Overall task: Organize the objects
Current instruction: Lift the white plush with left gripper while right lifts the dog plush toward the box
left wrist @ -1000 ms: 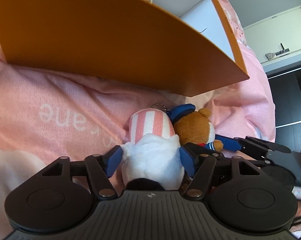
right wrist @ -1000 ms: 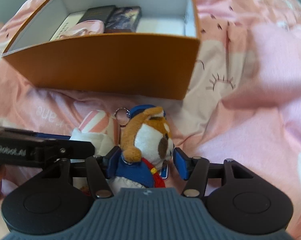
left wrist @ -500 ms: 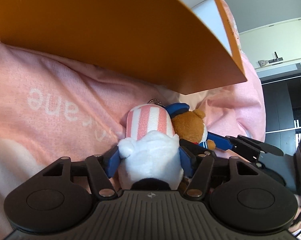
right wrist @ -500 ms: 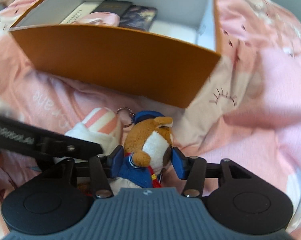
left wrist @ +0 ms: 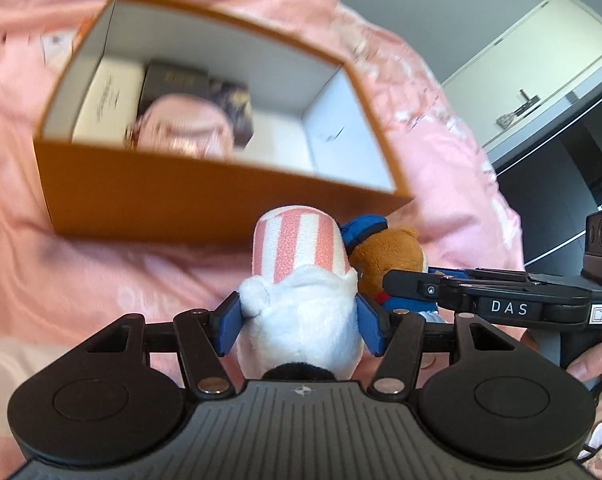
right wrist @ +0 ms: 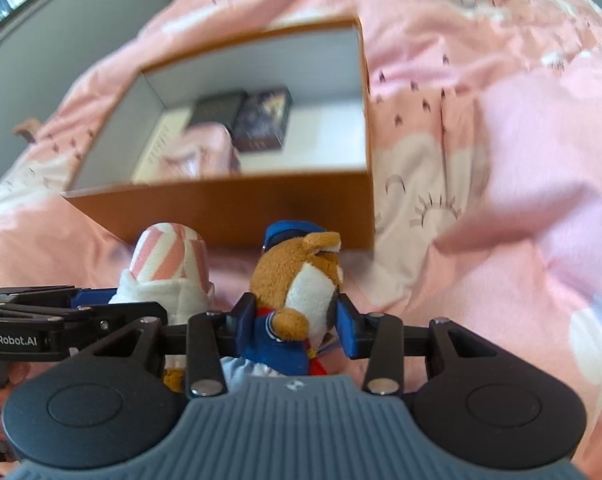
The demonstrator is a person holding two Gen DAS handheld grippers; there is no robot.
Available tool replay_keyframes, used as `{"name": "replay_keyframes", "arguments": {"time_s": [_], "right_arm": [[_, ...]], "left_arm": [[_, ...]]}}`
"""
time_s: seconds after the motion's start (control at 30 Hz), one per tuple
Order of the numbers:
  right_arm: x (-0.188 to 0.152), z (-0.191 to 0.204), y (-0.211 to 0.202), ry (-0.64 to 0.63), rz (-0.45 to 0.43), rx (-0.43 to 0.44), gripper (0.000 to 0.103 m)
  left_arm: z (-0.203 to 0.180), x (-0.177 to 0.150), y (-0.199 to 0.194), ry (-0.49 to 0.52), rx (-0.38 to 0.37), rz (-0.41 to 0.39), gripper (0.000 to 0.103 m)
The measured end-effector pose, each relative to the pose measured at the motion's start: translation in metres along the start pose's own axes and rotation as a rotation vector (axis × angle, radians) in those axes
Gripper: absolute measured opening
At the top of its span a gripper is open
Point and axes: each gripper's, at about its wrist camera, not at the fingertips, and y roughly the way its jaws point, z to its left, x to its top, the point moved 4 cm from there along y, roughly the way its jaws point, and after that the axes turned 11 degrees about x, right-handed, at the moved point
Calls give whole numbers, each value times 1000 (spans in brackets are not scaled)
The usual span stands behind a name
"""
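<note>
My left gripper is shut on a white plush with a pink-and-white striped hat, held up in front of an open orange box. My right gripper is shut on a brown plush dog in a blue sailor suit and cap, also lifted, just right of the striped plush. The dog shows in the left wrist view beside the right gripper. The orange box lies ahead and below both grippers.
The box holds a white booklet, two dark small boxes, and a pink item; its right part shows bare white floor. A pink patterned duvet lies all around. A cabinet stands at the far right.
Both grippers have risen with their plush toys off the duvet. The view now looks down into the box, whose inside was mostly hidden before.
</note>
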Motion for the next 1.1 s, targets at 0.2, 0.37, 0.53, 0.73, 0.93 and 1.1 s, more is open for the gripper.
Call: {"name": "replay_keyframes", "arguments": {"time_s": [0.2,0.37,0.53,0.73,0.93,1.1], "right_arm": [[26,16,-40,-39,-100,69,44],[56,25,-66,-77,-201,103,44],[89,28,-73,-105,-280,101,44],[119,16,-39,-134,-249,18,44],[127,-3,5,-151,-156,-26,44],[125,-11,33,-155,-75,-16,44]], "left_arm": [[-12,31,-37,20,-42,-73,68],[-27,70,-58,67,-45,-163,68],[-35,109,-58,66,-38,-218,68],[-33,131,-13,65,27,-181,68],[-22,127,34,57,68,-86,68],[-13,121,63,52,88,-18,68]]}}
